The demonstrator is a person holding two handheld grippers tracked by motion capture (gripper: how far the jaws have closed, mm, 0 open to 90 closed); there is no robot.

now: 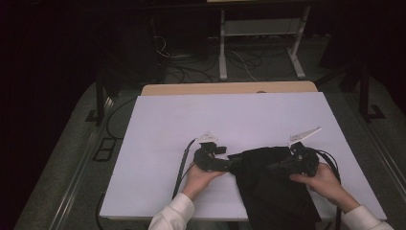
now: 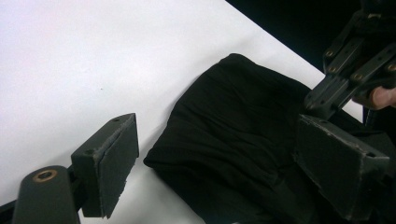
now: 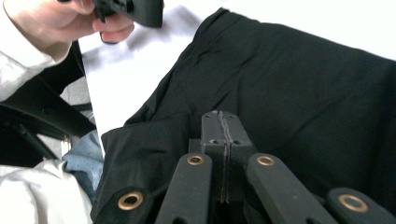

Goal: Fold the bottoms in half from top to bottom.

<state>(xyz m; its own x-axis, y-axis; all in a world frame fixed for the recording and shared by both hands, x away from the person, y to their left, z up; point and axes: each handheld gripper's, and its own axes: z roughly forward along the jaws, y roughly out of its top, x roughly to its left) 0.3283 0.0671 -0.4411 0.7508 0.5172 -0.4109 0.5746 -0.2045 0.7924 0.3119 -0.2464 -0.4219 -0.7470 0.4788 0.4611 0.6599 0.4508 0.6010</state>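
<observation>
2 hands low over black cloth (image 1: 273, 184): left gripper (image 1: 232, 164) wide open, right gripper (image 1: 270, 168) pressed closed, empty.

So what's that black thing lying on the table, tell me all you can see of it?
It is a black cloth, soft and matte, folded and creased, lying flat on the white table near its front edge. The right gripper sits over it with jaws pressed together; whether they pinch fabric is unclear. The left gripper stands open around its edge, pads apart from it.
</observation>
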